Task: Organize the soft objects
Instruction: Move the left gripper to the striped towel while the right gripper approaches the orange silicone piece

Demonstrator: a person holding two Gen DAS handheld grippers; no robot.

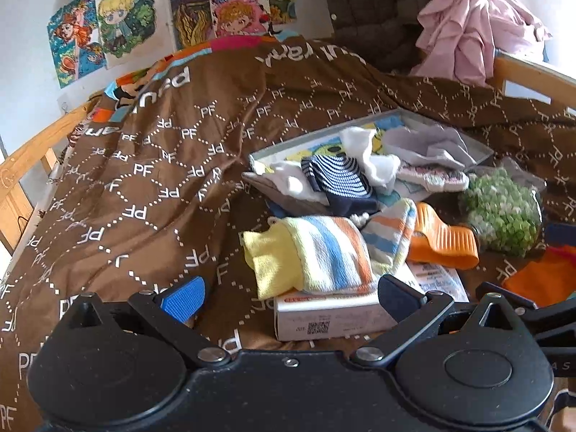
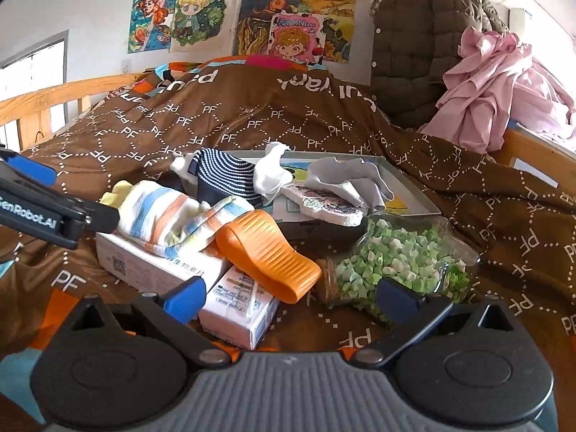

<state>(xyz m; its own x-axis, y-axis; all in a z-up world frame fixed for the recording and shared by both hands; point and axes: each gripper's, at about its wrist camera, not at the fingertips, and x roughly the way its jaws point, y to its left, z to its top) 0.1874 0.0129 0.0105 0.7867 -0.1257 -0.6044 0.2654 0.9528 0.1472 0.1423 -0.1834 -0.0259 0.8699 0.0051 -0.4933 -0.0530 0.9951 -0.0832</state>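
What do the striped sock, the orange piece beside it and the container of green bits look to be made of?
Striped sock: soft knit fabric, fuzzy looking; it slumps and folds. Orange piece: probably matte rubber or silicone, ribbed and smoothly curved; plastic is possible. Container: clear glass or plastic, glossy with highlights; neck looks cork-stoppered. Contents look like folded paper.

Both wrist cameras sit low over the bed (image 1: 151,165), facing the postered wall at 12 o'clock; both close on the striped sock (image 1: 324,252) (image 2: 158,216), right view slightly rightward.

Soft daylight, strong fisheye bending, dark vignetted corners.
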